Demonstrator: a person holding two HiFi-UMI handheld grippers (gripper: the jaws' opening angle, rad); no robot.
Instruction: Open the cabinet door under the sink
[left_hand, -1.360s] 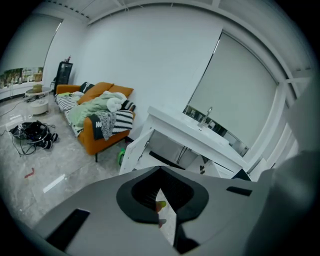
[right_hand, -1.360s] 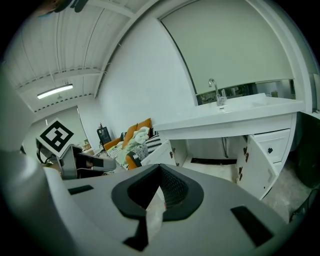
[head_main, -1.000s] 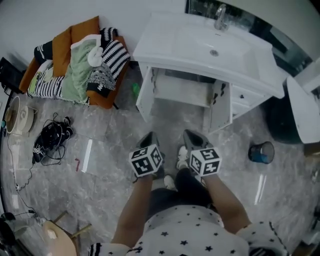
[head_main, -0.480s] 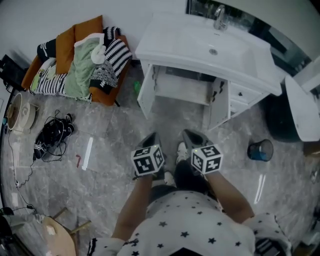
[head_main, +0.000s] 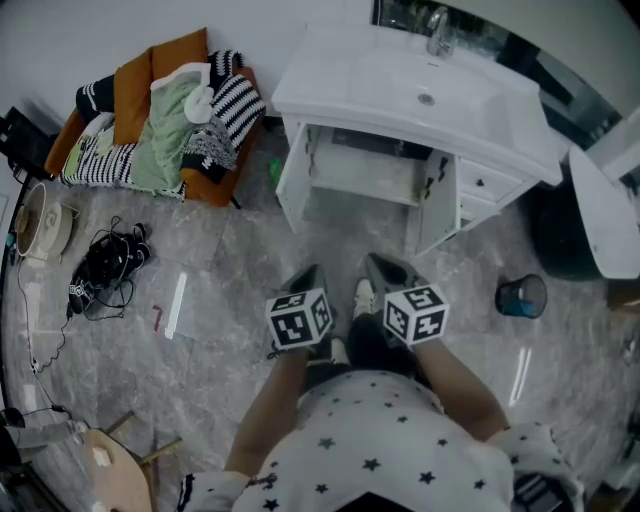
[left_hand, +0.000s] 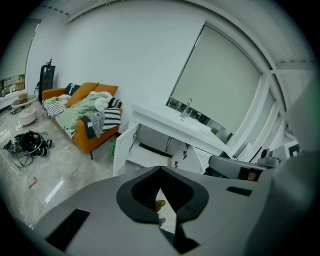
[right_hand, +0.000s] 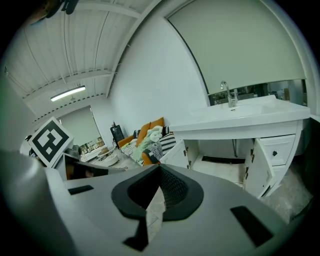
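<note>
The white sink vanity (head_main: 420, 100) stands at the top of the head view. Both doors under it hang open: the left door (head_main: 291, 185) and the right door (head_main: 438, 205) swing outward and show the bare cabinet inside (head_main: 365, 178). My left gripper (head_main: 308, 272) and right gripper (head_main: 376, 264) are side by side over the floor, well short of the vanity, both shut and holding nothing. The open cabinet (left_hand: 145, 150) lies ahead past my shut left gripper (left_hand: 160, 171). It also shows (right_hand: 220, 160) beyond my shut right gripper (right_hand: 159, 169).
An orange sofa (head_main: 165, 110) piled with clothes stands left of the vanity. A tangle of black cables (head_main: 100, 272) and a round appliance (head_main: 40, 225) lie at the far left. A blue cup (head_main: 522, 300) and a dark round bin (head_main: 560, 240) sit at the right.
Both grippers have shifted a little, still shut and side by side. More of the person's dotted shirt shows at the bottom. The cabinet doors have stayed open.
</note>
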